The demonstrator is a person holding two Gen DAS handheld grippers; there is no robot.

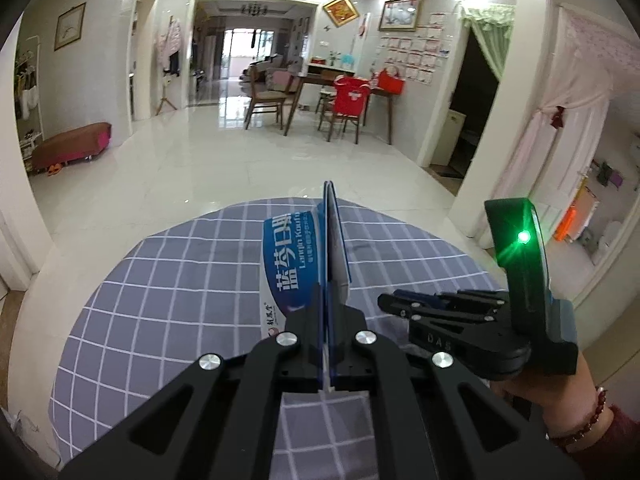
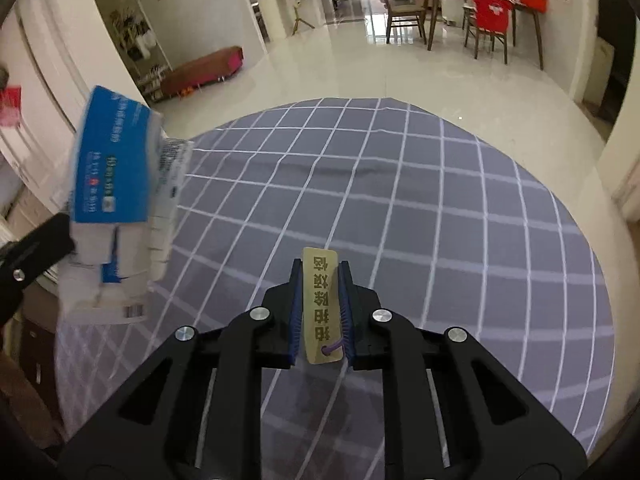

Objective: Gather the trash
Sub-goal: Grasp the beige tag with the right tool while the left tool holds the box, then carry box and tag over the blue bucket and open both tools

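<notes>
My left gripper [image 1: 329, 292] is shut on a flattened blue-and-white medicine box [image 1: 294, 264] and holds it edge-on above the round table with the grey checked cloth [image 1: 180, 300]. The same box [image 2: 116, 184] shows at the left of the right wrist view, lifted off the table. My right gripper [image 2: 320, 296] is shut on a small gold card with dark characters [image 2: 322, 304], held above the cloth [image 2: 440, 240]. The right gripper [image 1: 452, 316] also shows at the right of the left wrist view, close beside the left one.
Glossy white floor lies beyond the table [image 1: 240, 168]. A dining table with chairs and red bags [image 1: 348, 96] stands far back. A low brown bench [image 1: 72, 144] sits at the left wall. A doorway [image 1: 472, 104] opens at the right.
</notes>
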